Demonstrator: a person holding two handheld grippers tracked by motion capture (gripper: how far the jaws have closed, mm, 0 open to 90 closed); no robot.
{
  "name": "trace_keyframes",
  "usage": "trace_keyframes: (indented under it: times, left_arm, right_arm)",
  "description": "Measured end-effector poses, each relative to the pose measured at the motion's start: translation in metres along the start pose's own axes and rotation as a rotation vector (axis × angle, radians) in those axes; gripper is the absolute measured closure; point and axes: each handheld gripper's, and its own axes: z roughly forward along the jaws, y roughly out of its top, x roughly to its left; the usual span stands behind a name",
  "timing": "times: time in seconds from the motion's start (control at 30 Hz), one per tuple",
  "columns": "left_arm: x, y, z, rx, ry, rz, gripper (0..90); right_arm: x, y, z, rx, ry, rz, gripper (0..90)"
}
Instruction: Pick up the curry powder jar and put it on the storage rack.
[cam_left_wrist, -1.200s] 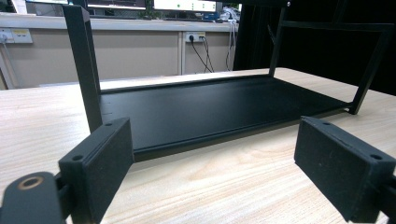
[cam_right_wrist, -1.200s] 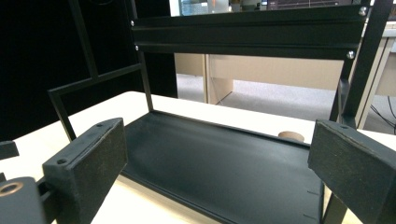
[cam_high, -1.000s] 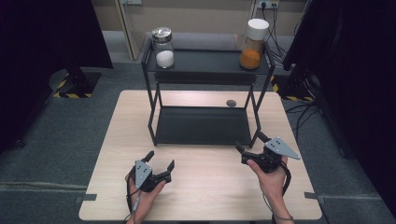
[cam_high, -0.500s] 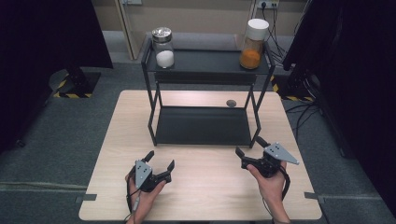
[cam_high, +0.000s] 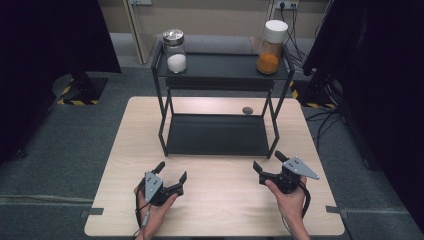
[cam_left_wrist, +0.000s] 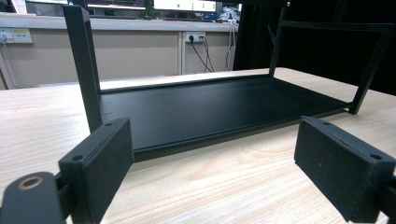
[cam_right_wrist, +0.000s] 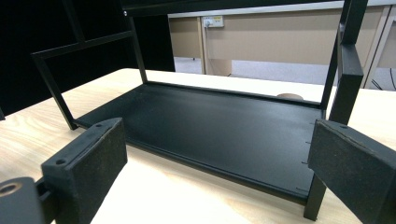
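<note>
A black two-level metal rack (cam_high: 218, 135) stands on the light wooden table (cam_high: 125, 150). On its top shelf a glass jar of white powder (cam_high: 175, 51) is at the left and a jar of orange powder (cam_high: 271, 47) with a white lid at the right. My left gripper (cam_high: 171, 171) rests near the table's front left, open, nothing between its pads (cam_left_wrist: 99, 163). My right gripper (cam_high: 269, 161) is at the front right, just before the rack's right front leg (cam_right_wrist: 344, 102), also open and empty. Both gripper views look across the bare lower shelf (cam_left_wrist: 210, 105) (cam_right_wrist: 219, 126).
A small dark round disc (cam_high: 247, 110) lies on the table behind the rack, also seen as a brown disc (cam_right_wrist: 289, 96) past the shelf. Dark curtains hang at both sides. Cables and a wall socket (cam_high: 282, 5) are at the back.
The right gripper has drifted slightly toward the table's front and right. The left gripper has stayed put. Both remain open.
</note>
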Motion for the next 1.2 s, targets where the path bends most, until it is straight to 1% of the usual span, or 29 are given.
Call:
trace_keyframes:
  times: [0.4, 0.63, 1.2]
  left_arm:
    - [0.000, 0.000, 0.000, 0.000, 0.000, 0.000, 11.4]
    - [0.000, 0.000, 0.000, 0.000, 0.000, 0.001, 11.4]
    - [0.000, 0.000, 0.000, 0.001, -0.001, 0.004, 11.4]
  right_arm:
    - [0.000, -0.015, -0.001, 0.028, 0.004, 0.014, 5.0]
    - [-0.001, -0.022, -0.002, 0.032, 0.005, 0.020, 5.1]
    - [-0.001, -0.044, -0.004, 0.056, -0.015, 0.037, 5.1]
